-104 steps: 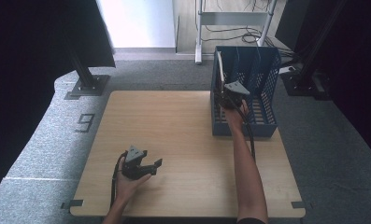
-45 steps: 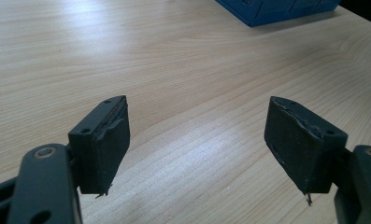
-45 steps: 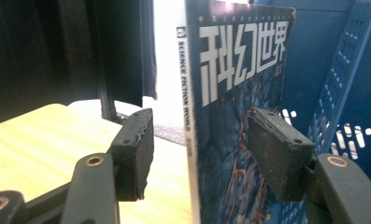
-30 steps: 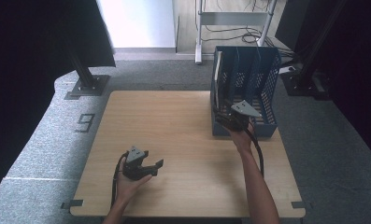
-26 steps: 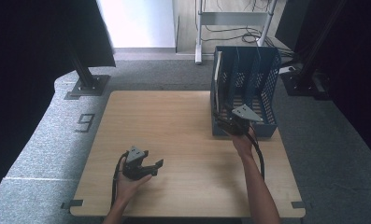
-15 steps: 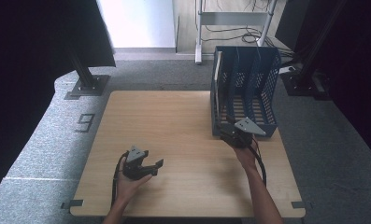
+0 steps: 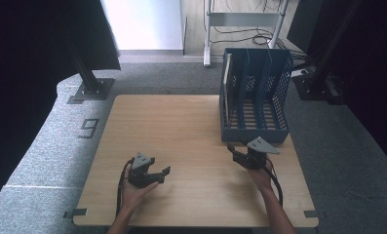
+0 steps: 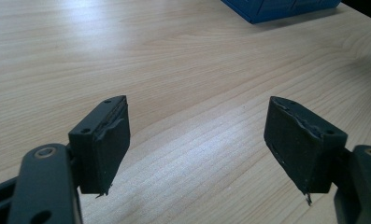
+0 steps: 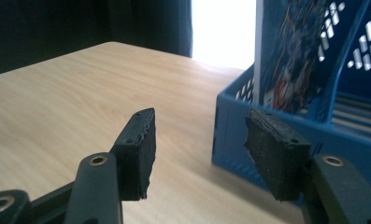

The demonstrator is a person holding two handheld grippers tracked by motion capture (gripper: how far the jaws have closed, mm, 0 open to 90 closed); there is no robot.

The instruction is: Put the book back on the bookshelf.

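Note:
A blue slotted file rack (image 7: 255, 100) stands at the table's far right, with a thin book or magazine (image 7: 226, 87) upright in its leftmost slot. My right gripper (image 7: 236, 152) hovers just in front of the rack's near left corner, open and empty. In the right gripper view its jaws frame the rack's corner (image 9: 230, 135) and the printed cover (image 9: 286, 56). My left gripper (image 7: 161, 173) rests low over the table near the front, left of centre, open with nothing between its fingers (image 8: 103, 140).
The wooden table (image 7: 166, 126) lies bare between the grippers and the rack. Grey floor with a "9" mark (image 7: 88, 127) surrounds it. Dark stand bases (image 7: 91, 90) sit at the far left and far right, and a white frame (image 7: 240, 19) stands beyond the rack.
My right gripper has drawn back out of the rack toward the table's front and now sits before its near edge. The left gripper has stayed still.

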